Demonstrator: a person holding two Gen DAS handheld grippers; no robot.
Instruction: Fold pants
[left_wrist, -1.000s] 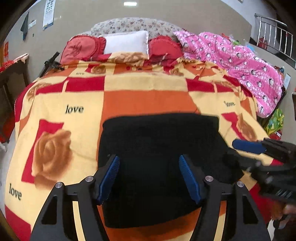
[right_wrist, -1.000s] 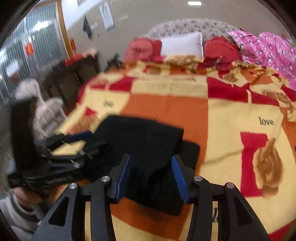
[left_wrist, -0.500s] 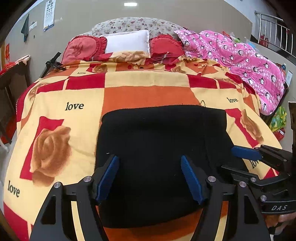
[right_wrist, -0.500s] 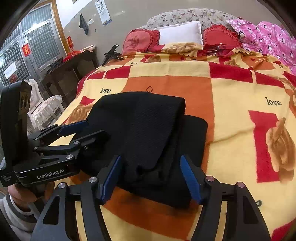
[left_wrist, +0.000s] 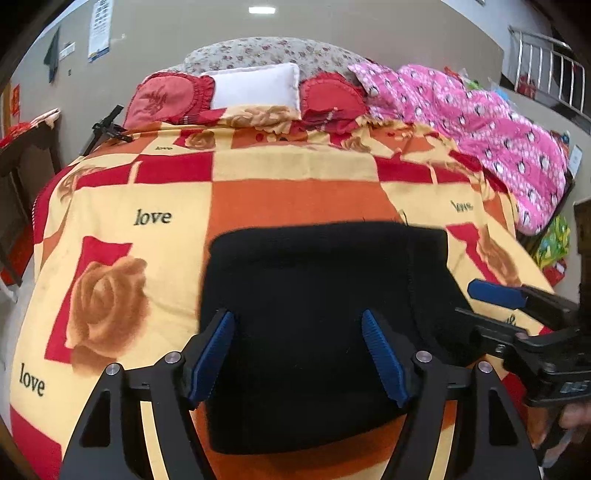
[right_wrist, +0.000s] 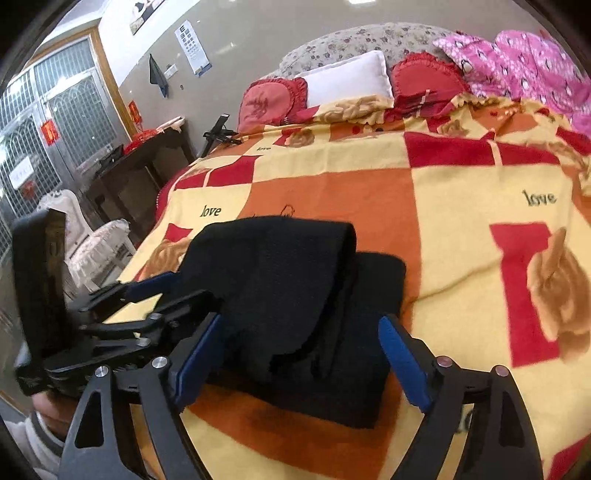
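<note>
two grippers hung over the black pants (left_wrist: 310, 325), which lay folded into a thick rectangle on the orange square of the checked blanket (left_wrist: 147, 184), close to the near edge of the bed. in the right wrist view the top layer of the pants (right_wrist: 280, 295) was doubled over, its rounded fold toward the pillows, and a lower layer stuck out past it on the right.

the left gripper (left_wrist: 299, 354) had its blue pads spread wide above the cloth, nothing pinched between them. the right gripper (right_wrist: 301, 360) was opening its jaws, the near corner of the pants lying below and between the fingers but not pressed by either pad. each gripper showed in the other's camera: the right gripper (left_wrist: 517, 325) at the right edge of the pants, the left gripper (right_wrist: 147, 302) at the left edge, with a hand (right_wrist: 48, 406) and a pale sleeve beneath it.

at the head of the bed sat a white pillow (left_wrist: 255, 88) between two red heart cushions (left_wrist: 166, 98), and a pink quilt (left_wrist: 480, 125) was bunched along the far right side.
</note>
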